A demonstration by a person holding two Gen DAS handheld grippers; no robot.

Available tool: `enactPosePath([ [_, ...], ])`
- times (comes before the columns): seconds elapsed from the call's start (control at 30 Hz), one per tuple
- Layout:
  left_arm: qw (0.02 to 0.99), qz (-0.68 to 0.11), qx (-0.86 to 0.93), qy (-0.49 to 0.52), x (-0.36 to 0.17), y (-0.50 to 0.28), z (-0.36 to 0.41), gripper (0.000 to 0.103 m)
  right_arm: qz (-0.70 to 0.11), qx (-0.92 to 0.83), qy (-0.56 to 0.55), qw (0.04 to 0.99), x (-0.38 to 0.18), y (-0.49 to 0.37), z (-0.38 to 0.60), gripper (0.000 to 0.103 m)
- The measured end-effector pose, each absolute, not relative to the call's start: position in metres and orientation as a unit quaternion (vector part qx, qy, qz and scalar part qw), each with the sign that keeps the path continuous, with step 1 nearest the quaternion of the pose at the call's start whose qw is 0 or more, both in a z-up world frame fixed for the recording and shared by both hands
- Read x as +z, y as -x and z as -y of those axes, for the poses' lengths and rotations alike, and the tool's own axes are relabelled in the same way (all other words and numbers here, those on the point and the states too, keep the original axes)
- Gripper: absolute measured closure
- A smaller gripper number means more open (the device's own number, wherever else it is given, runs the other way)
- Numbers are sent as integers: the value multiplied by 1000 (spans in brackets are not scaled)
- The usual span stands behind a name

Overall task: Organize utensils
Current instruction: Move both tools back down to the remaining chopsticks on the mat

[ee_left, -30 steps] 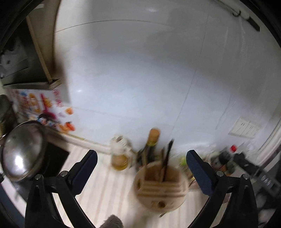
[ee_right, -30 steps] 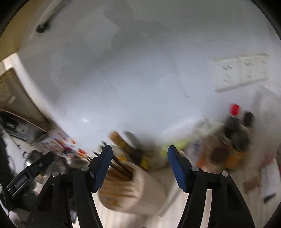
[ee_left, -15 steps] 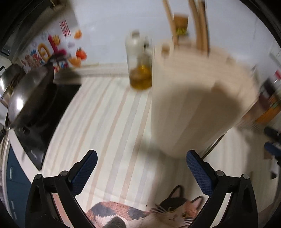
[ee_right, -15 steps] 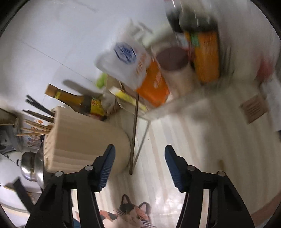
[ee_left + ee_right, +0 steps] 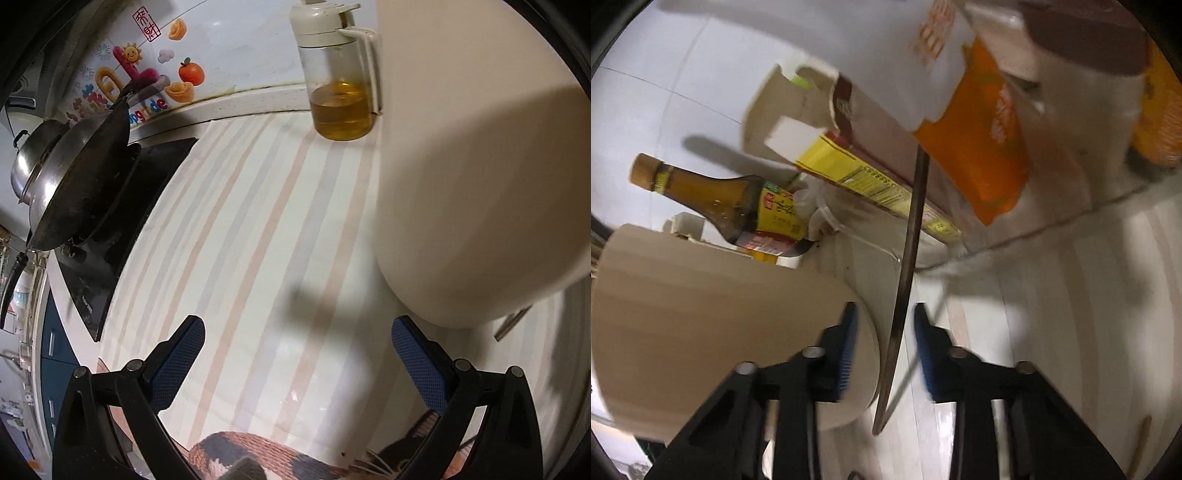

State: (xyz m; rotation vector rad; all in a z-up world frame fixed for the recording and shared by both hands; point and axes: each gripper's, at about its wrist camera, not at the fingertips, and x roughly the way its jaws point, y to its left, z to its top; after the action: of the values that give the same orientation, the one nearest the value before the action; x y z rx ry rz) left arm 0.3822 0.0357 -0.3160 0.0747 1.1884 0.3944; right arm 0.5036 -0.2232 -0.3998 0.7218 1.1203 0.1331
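Observation:
A tall beige utensil holder (image 5: 461, 184) stands on the striped counter and fills the right of the left wrist view. My left gripper (image 5: 295, 354) hangs open over bare counter beside the holder, with nothing between its fingers. In the right wrist view the holder (image 5: 720, 314) is at the left. A long dark chopstick (image 5: 908, 258) lies on the counter and runs between the jaws of my right gripper (image 5: 884, 332). Those jaws are closing, with a narrow gap still showing on each side of the chopstick. A pale wooden stick (image 5: 1141, 439) lies at the lower right.
A glass oil dispenser (image 5: 340, 81) stands by the wall behind the holder. A wok and a lidded pot (image 5: 81, 177) sit on the black stove at left. A brown sauce bottle (image 5: 716, 199), boxes and an orange packet (image 5: 982, 147) crowd the back. A cat-print mat (image 5: 258, 454) lies near the front edge.
Both grippers have dropped and tilted down from facing the wall to just above the counter. The right jaws have narrowed around the dark chopstick. The left jaws stay wide.

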Motion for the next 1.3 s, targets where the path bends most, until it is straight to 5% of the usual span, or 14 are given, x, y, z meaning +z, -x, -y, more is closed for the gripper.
enactPosePath([
  [0.4,811,-564,153,-43,-305,-353,-39,0,-573,104,-289,760,-369,-432,221,97],
  [0.67,794,-597,92,-61,-327,-312,-14,0,-675,81,-230,696,-418,-385,177,96],
  [0.8,802,-594,55,-45,-325,-307,12,0,-670,74,-240,698,-402,-378,193,64],
  [1.03,801,-594,-39,-55,-334,-312,87,0,-647,-47,-199,735,-367,-332,282,62],
  [1.13,792,-599,-77,-89,-351,-319,124,11,-664,-90,-174,722,-382,-319,307,62],
  [1.23,782,-603,-86,-128,-367,-324,147,48,-675,-100,-151,716,-395,-314,312,62],
  [1.3,785,-597,-90,-137,-370,-324,152,60,-676,-108,-134,717,-399,-312,310,62],
])
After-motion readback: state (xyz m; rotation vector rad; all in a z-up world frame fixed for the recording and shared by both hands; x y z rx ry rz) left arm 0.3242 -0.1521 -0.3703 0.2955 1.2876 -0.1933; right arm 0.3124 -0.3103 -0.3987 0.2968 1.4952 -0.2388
